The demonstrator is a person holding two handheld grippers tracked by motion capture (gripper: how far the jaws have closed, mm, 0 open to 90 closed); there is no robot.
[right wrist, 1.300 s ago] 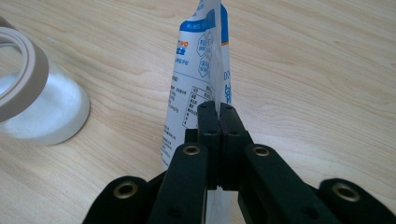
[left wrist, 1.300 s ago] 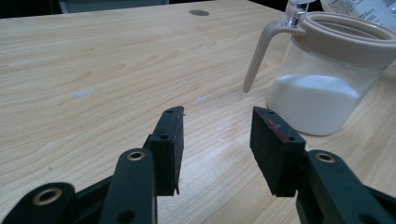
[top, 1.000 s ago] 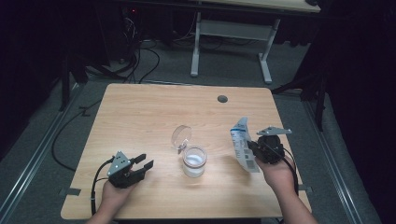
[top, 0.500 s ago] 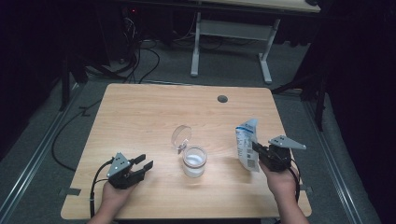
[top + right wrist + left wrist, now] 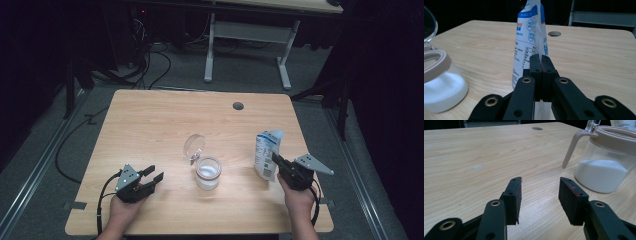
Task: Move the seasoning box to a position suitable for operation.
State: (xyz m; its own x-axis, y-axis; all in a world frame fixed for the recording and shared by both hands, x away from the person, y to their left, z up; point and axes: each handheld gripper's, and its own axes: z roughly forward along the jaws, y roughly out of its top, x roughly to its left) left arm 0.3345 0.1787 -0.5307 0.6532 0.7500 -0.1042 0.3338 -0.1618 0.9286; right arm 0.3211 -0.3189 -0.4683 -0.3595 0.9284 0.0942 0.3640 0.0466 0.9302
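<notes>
A clear glass jar (image 5: pixel 208 173) (image 5: pixel 604 165) (image 5: pixel 439 82) partly filled with white powder stands mid-table, its hinged lid (image 5: pixel 194 146) flipped up. My right gripper (image 5: pixel 279 165) (image 5: pixel 540 60) is shut on the edge of a white and blue pouch (image 5: pixel 265 154) (image 5: pixel 529 40), which stands upright on the table right of the jar. My left gripper (image 5: pixel 153 175) (image 5: pixel 540 195) rests open near the front left of the table, nothing between its jaws, pointing toward the jar.
The wooden table (image 5: pixel 150 125) has a round cable hole (image 5: pixel 238 106) at the back. Cables trail on the floor at the left, and a second desk's legs (image 5: pixel 285 65) stand behind.
My right hand has come down and back toward the front edge with the pouch, which now stands on the table. The left gripper has stayed where it was.
</notes>
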